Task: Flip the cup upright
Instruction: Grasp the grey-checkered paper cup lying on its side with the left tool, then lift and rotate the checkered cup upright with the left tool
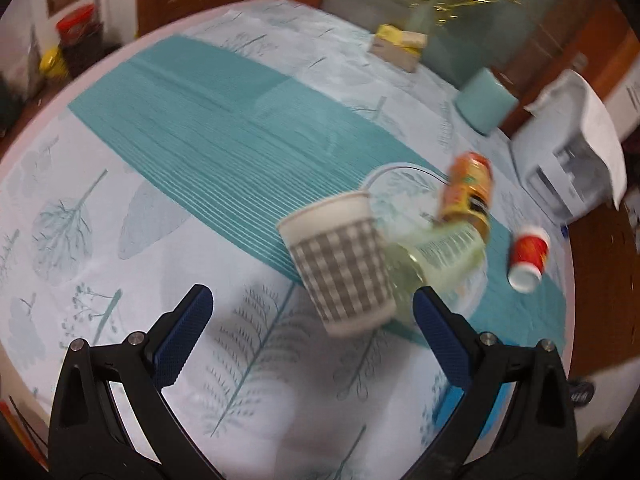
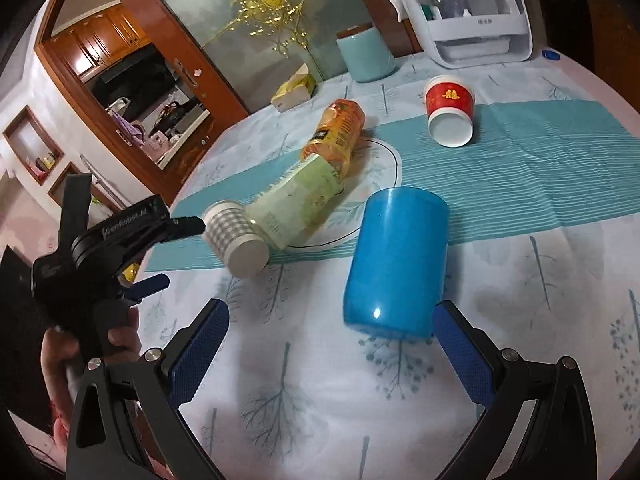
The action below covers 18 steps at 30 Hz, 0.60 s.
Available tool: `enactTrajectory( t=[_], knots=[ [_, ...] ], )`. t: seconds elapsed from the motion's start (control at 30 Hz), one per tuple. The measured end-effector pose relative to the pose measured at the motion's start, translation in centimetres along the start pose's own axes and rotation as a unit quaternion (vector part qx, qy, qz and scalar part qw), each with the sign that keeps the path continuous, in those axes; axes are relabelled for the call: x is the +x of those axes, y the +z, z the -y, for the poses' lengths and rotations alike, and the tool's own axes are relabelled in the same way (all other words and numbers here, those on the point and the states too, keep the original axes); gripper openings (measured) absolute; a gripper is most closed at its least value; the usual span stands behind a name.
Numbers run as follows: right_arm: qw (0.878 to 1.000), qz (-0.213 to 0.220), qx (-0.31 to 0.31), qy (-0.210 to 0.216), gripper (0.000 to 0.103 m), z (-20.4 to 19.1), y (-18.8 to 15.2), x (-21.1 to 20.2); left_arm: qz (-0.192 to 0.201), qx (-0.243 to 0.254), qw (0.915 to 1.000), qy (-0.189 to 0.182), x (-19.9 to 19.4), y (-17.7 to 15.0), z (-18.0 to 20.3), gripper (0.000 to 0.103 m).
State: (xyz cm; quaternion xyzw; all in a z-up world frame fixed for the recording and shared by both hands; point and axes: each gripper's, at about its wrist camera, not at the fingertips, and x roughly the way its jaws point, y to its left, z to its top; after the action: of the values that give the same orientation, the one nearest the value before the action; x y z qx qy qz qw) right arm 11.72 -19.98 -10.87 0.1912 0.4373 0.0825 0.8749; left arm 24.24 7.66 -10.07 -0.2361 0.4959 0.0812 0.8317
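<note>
Round worktop (image 2: 520, 264) under leaf-print cloth, kitchen doorway beyond. Blue cup (image 2: 396, 264) near the right tongs (image 2: 332, 344), tipped over, just ahead of wide-spread blue pads. Checked paper cup (image 1: 340, 260) on its side before left tongs (image 1: 312, 312), also spread wide, empty.

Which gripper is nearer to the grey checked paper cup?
Left. The left gripper is open just before the grey checked paper cup, which lies on its side. The right gripper faces the blue cup, farther away.
</note>
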Motion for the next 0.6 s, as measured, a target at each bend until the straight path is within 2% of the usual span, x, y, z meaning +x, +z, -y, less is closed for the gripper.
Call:
enactTrajectory(
  t=[0.27,0.37,0.47,0.53,0.57,0.6],
  knots=[
    [1.000,0.005,0.007,-0.002,0.103,1.0,1.8,2.0,-0.042,-0.051,0.9960,-0.060,4.7,0.9,-1.2,0.095],
    [1.000,0.000,0.019,-0.005,0.103,1.8,1.7,2.0,-0.052,-0.066,0.9947,-0.059,6.0,0.7,-1.4,0.082],
    [0.999,-0.002,0.031,-0.006,0.103,2.6,1.5,2.0,-0.054,-0.073,0.9938,-0.064,6.8,0.5,-1.5,0.080],
    [0.999,0.003,0.034,-0.010,0.103,2.9,1.4,1.8,-0.054,-0.076,0.9929,-0.074,7.0,0.5,-1.6,0.069],
    [0.999,0.006,0.033,-0.014,0.103,3.0,1.4,1.7,-0.054,-0.075,0.9927,-0.077,7.0,0.4,-1.7,0.056],
    [0.999,0.008,0.033,-0.017,0.103,3.0,1.4,1.6,-0.054,-0.073,0.9927,-0.080,6.9,0.4,-1.7,0.057]
  ],
)
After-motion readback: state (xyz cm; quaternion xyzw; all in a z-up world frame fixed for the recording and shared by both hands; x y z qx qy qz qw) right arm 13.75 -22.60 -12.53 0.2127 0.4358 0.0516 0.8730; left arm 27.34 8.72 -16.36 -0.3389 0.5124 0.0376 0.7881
